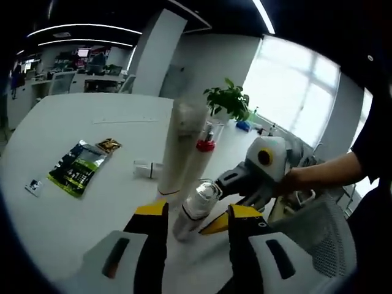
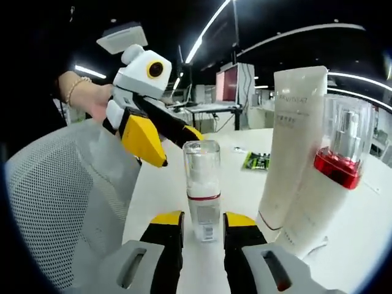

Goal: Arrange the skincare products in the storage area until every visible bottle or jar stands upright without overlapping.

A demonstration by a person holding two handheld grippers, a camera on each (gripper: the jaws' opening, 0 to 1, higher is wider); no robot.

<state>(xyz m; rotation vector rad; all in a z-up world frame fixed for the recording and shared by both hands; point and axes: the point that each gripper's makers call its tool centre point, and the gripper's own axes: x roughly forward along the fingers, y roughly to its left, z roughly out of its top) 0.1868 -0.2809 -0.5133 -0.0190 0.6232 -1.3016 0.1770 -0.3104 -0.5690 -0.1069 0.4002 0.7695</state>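
White table (image 1: 79, 122) in an open office; plant (image 1: 228, 99) by the window, mesh chair (image 2: 55, 184) beside the table. Green packet (image 1: 76, 166) lies flat, well apart from the bottles. Left gripper (image 1: 195, 215) low, jaws apart, gripping nothing. Right gripper (image 2: 203, 222) with jaws narrow, flanking the small bottle (image 2: 202, 187); contact cannot be told. Bottle upright. Tube (image 2: 293, 141) and red-collared bottle (image 2: 334, 177) stand touching just beside it.

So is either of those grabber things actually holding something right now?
Yes: the right gripper is shut on the small clear-capped bottle, by its lower body near the base. The left gripper is open, holding nothing.
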